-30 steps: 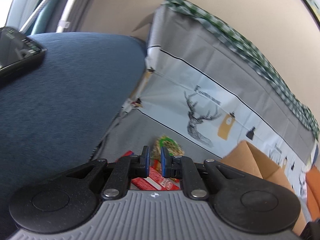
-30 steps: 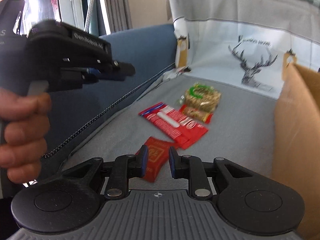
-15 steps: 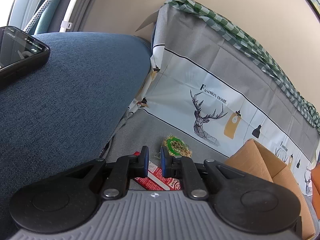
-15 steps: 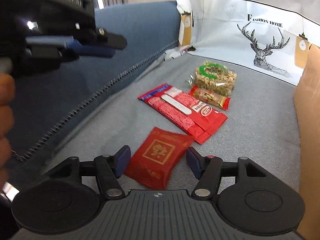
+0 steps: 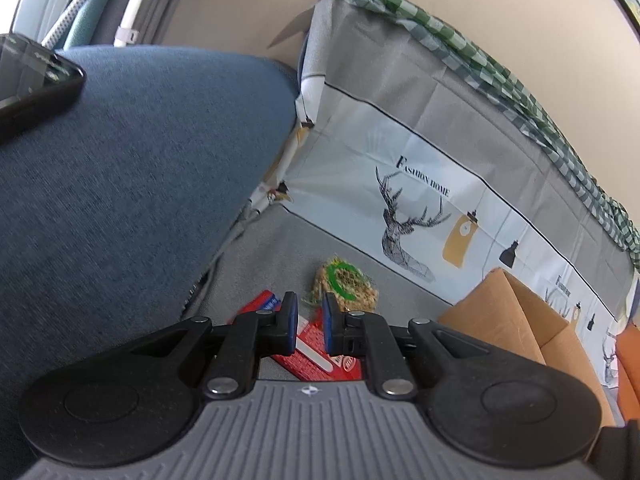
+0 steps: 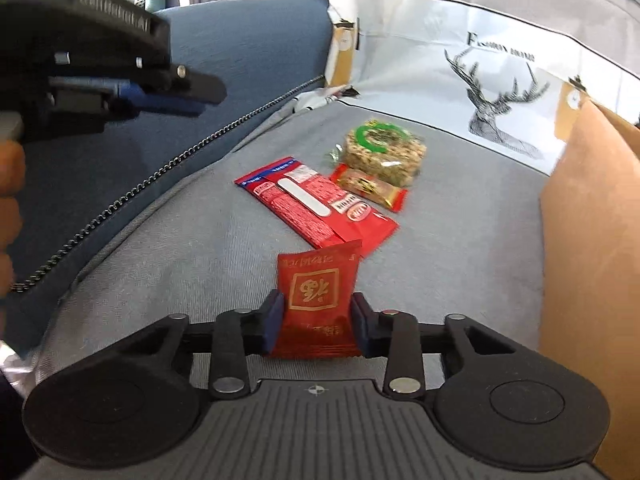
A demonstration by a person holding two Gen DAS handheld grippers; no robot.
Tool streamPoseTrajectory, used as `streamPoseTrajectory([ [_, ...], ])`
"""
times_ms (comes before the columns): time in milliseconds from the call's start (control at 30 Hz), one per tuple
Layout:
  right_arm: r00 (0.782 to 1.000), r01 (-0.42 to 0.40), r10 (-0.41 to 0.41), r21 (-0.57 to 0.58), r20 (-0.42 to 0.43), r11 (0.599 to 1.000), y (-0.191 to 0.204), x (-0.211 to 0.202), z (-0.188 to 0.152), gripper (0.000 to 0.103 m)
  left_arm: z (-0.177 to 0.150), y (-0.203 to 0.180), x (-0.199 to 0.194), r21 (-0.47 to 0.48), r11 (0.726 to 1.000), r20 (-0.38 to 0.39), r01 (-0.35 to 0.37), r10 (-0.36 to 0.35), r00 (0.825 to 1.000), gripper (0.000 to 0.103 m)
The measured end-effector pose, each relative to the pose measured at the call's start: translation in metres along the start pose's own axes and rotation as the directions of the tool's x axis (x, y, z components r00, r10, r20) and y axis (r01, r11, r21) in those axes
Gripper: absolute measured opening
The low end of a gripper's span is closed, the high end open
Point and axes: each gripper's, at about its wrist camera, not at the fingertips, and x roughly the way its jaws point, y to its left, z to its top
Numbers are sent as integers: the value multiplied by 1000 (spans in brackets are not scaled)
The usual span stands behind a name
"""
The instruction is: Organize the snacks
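My right gripper point(image 6: 316, 310) is shut on a small red snack packet point(image 6: 318, 288), which stands tilted up off the grey cushion point(image 6: 192, 248). Beyond it lie a long red wafer pack point(image 6: 316, 204), a small red-and-gold bar point(image 6: 370, 186) and a clear bag of seed brittle with a green ring point(image 6: 380, 150). My left gripper point(image 5: 308, 320) is shut and empty, held in the air above the wafer pack point(image 5: 316, 354) and the brittle bag point(image 5: 346, 286). It also shows in the right wrist view point(image 6: 132, 88) at upper left.
A brown cardboard box point(image 6: 592, 240) stands at the right; it also shows in the left wrist view point(image 5: 516, 316). A blue sofa arm point(image 5: 120, 184) rises at the left with a black phone point(image 5: 28, 80) on it. A deer-print cover point(image 5: 408, 216) hangs behind.
My right gripper opened wide, then closed on the small red packet and tipped it up off the cushion. My left gripper stayed shut and shifted slightly.
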Motion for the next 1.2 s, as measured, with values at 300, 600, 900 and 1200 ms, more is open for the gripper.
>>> streamPoseTrajectory([
  [300, 996, -13, 14, 17, -87, 1000, -16, -32, -15, 25, -12, -8, 35, -21, 999, -137, -28, 25, 990, 30],
  [600, 996, -25, 30, 55, -89, 998, -27, -17, -15, 51, -20, -15, 76, 24, 986, -220, -166, 167, 961, 74],
  [900, 992, -43, 48, 49, -115, 998, -25, -12, -14, 55, -23, -41, 117, 169, 959, -210, -227, 261, 942, 87],
  [1200, 991, -45, 49, 35, -122, 998, -25, -4, -12, 65, -31, -54, 125, 358, 909, -189, -215, 296, 936, 80],
])
